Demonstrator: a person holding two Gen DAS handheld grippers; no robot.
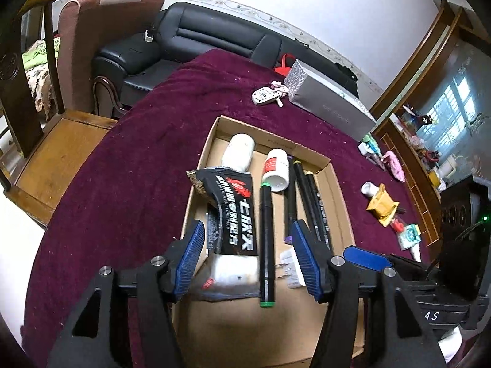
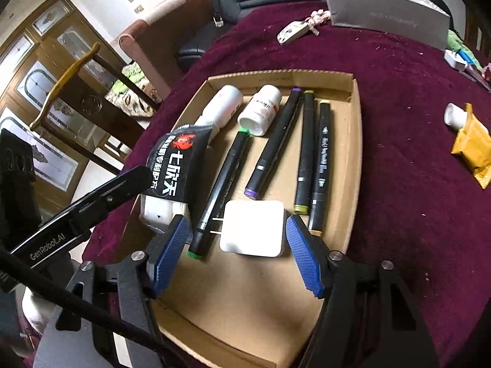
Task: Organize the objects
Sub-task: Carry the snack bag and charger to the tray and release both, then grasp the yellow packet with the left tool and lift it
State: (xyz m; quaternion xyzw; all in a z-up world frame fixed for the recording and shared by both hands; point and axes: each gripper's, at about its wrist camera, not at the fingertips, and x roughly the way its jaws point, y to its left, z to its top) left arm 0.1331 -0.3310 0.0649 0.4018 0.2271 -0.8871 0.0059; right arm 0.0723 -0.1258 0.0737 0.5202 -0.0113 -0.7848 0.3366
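Note:
A shallow cardboard box lies on the maroon cloth. It holds a black tube with a white cap, a white pill bottle, a green-tipped marker, three more markers and a white charger plug. My left gripper hangs open above the tube and the green marker, its pads clear of both. My right gripper stands open over the charger, which lies flat on the box floor between its pads.
On the cloth outside the box lie a yellow tube, a grey carton, a key fob and small items at the right edge. A wooden chair and a black sofa stand beyond.

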